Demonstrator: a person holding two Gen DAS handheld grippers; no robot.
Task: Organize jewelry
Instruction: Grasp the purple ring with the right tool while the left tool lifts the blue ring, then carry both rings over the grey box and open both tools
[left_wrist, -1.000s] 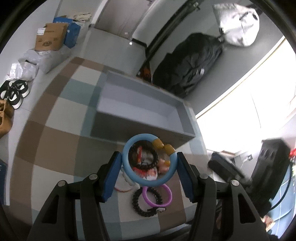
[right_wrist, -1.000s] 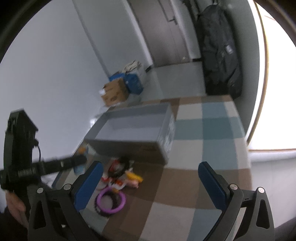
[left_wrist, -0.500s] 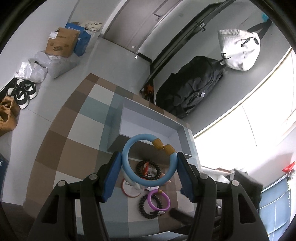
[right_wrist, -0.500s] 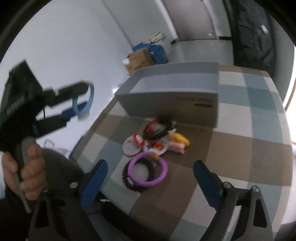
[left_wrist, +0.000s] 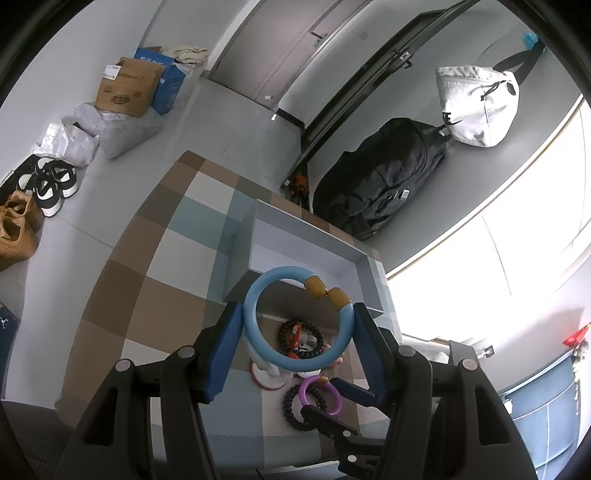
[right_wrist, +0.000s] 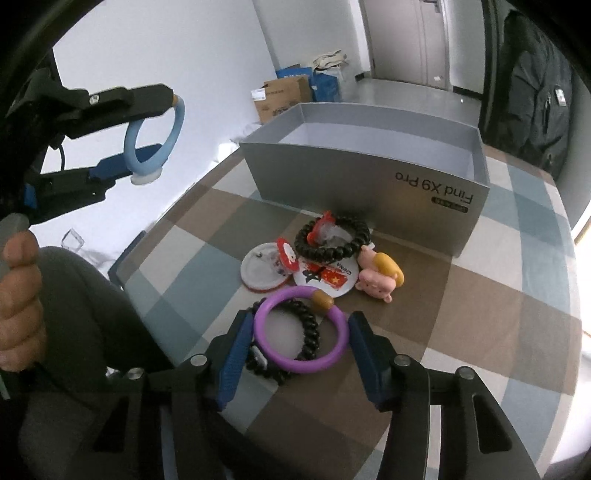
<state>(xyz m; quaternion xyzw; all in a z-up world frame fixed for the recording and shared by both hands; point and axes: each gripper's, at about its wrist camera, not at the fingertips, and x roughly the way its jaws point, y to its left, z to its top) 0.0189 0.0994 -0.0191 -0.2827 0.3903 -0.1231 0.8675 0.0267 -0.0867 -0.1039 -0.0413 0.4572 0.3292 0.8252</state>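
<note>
My left gripper (left_wrist: 297, 326) is shut on a light blue bangle (left_wrist: 258, 341) with two amber beads and holds it high above the table; it also shows in the right wrist view (right_wrist: 147, 122). My right gripper (right_wrist: 301, 345) has its pads at both sides of a purple bangle (right_wrist: 332, 360), which lies on the table over a black bead bracelet (right_wrist: 310, 334). Whether the pads press it I cannot tell. An open grey box (right_wrist: 369, 173) stands behind the jewelry pile.
Between box and purple bangle lie a second black bead bracelet (right_wrist: 332, 236), round white-and-red badges (right_wrist: 264, 273) and a pink pig charm (right_wrist: 380, 275). The checkered table (right_wrist: 480, 314) drops off at the left. Bags, cartons and shoes (left_wrist: 51, 184) lie on the floor.
My left gripper rose higher with the blue bangle. My right gripper came down and forward to the purple bangle and narrowed around it.
</note>
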